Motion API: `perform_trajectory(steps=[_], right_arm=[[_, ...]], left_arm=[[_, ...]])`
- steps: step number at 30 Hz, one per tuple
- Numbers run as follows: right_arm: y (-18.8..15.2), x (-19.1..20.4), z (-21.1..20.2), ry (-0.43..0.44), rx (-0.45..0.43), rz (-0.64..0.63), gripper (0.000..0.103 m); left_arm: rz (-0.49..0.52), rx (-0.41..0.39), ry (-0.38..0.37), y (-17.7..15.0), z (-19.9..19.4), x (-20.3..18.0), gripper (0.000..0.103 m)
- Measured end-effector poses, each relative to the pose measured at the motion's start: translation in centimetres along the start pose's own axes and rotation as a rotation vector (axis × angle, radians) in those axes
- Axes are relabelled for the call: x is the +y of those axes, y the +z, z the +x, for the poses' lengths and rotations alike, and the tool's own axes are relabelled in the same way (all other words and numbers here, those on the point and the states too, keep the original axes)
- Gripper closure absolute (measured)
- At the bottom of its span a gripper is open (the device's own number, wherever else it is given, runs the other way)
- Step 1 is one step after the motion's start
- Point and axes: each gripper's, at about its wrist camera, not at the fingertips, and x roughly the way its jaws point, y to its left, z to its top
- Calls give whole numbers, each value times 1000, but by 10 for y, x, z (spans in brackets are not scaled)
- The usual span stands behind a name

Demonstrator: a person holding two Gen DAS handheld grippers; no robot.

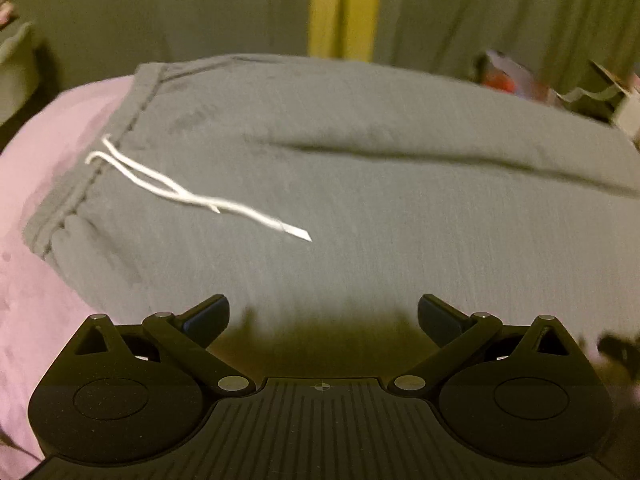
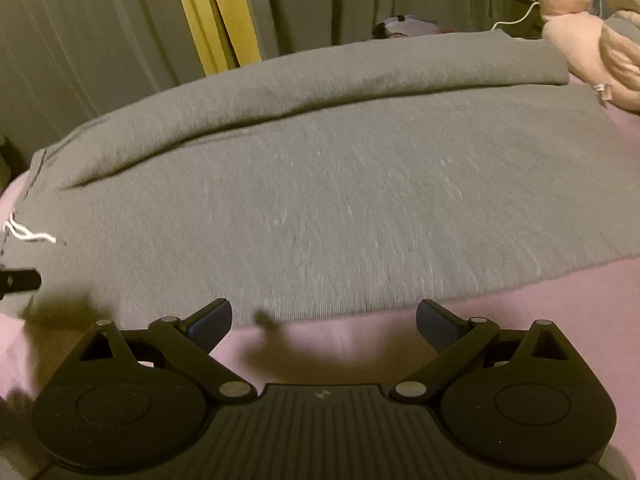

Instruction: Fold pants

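The grey pants lie flat on the bed, covering most of its pink sheet, legs side by side with a long crease between them. The waistband lies toward the bed's left edge, its white drawstring trailing across the fabric. Bare sheet runs along the near edge and left of the waistband. The left hand-held gripper hovers over the near hem, jaws spread wide, holding nothing. The right hand-held gripper hangs over the near strip of sheet, also wide open and empty. Pink pillows crowd the far right corner; curtains hang behind. No writing is legible.
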Motion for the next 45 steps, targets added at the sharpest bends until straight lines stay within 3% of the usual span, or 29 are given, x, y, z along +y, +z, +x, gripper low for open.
perform_trajectory(steps=[4,6,10,13,16,20,25,28,31,35,37,39,41,45], right_arm=[[21,-6,19,-34,-23,-1,4],[32,-10,33,-60,-23,-11,4],[45,-22,68,-153,19,-30,4],[44,-30,75,-126,-6,13,4],[43,-32,79,-121,-21,17,4],[45,-28,83,-136,-36,-2,4],[57,-28,85,-136,-20,-22,4],[79,-31,79,-139,-37,-2,4],[115,-38,68,-135,-153,40,4],[184,-50,77,-141,-262,82,15],[224,-61,97,-154,-258,132,25],[254,-69,117,-178,-233,198,44],[286,-76,146,-191,-209,226,46],[326,-87,204,-328,-150,280,46]], left_arm=[[-180,-15,25,35,18,3,0],[-250,-49,83,51,31,1,0],[-280,-89,204,71,64,-2,0],[-303,-102,264,74,85,2,0],[-295,-191,316,74,97,7,0],[-236,-300,483,77,110,19,0],[-386,-374,638,82,120,64,0],[-466,-298,620,82,133,88,0],[-516,-317,589,80,133,96,0],[-518,-333,652,79,128,100,0],[-539,-328,636,75,127,101,0],[-558,-336,621,73,129,104,0],[-559,-336,625,71,135,100,0],[-558,-350,635,72,139,99,0]])
